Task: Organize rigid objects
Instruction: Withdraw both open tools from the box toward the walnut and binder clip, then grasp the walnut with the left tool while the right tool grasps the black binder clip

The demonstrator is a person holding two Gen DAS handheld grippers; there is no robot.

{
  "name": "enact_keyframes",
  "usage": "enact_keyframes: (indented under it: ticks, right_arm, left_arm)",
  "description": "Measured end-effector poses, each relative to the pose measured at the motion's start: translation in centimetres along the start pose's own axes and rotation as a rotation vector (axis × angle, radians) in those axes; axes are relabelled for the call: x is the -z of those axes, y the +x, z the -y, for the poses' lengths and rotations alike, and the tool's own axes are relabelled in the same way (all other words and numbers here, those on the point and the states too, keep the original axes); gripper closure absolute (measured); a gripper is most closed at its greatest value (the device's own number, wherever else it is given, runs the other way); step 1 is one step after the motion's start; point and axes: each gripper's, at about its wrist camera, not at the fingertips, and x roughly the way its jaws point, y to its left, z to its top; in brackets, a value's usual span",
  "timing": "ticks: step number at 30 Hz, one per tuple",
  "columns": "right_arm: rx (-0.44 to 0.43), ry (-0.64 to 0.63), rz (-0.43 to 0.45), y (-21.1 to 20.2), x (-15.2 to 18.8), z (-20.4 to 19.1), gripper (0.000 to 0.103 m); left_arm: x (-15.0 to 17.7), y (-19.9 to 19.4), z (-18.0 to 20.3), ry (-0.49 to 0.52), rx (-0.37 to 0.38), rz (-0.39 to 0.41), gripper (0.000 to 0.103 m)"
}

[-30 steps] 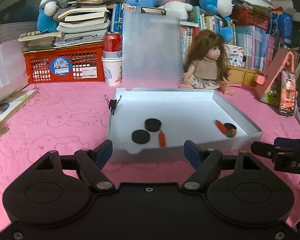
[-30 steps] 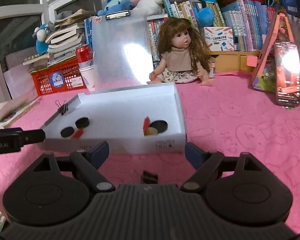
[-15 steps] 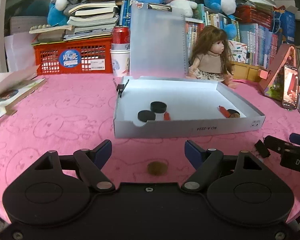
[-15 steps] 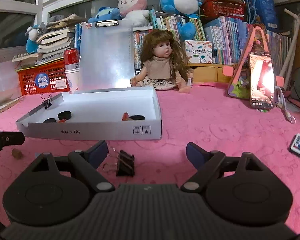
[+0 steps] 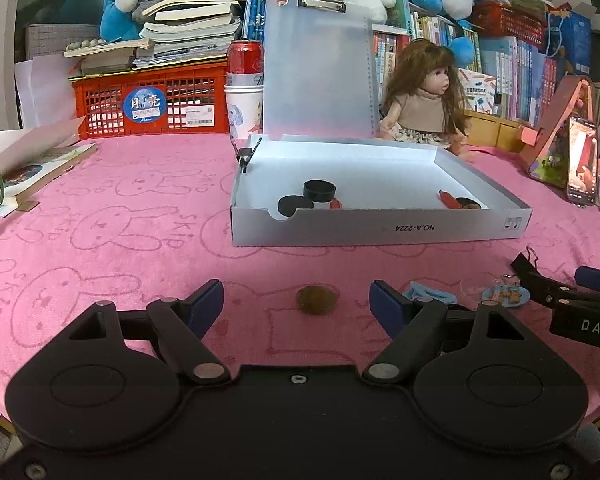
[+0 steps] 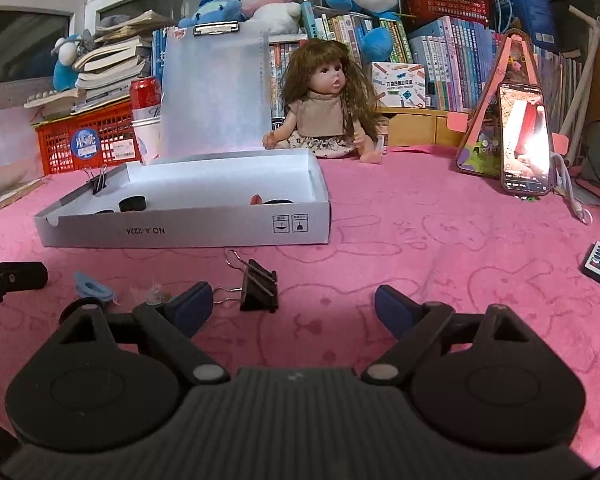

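Left wrist: nut (image 5: 316, 300) between claw (image 5: 296, 304) fingers.

Left wrist view: low over pink worktop (image 5: 100, 220), facing forward toward white box (image 5: 380, 232) and bookshelf wall, left tool (image 5: 296, 300) in foreground. Right wrist view: same low height, further right, facing same way, right tool (image 6: 292, 304) in foreground. Shared: box (image 6: 188, 232), doll (image 5: 420, 96) (image 6: 324, 96), clipboard, phone. Each view catches other tool at edge.
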Motion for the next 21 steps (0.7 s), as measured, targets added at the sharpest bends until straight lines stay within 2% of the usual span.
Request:
enact_keyframes:
  ticks: [7, 15, 21]
  right_arm:
    - [0.005, -0.023, -0.039, 0.8, -0.6, -0.7, 0.010]
    - [-0.011, -0.037, -0.072, 1.4, -1.0, -1.1, 0.010]
    - [-0.016, -0.056, -0.078, 1.4, -1.0, -1.4, 0.010]
  left_arm:
    - [0.0, 0.4, 0.2, 0.007, 0.003, 0.002, 0.027]
    - [0.0, 0.9, 0.3, 0.002, 0.022, -0.014, 0.037]
    - [0.1, 1.2, 0.3, 0.011, 0.019, -0.021, 0.039]
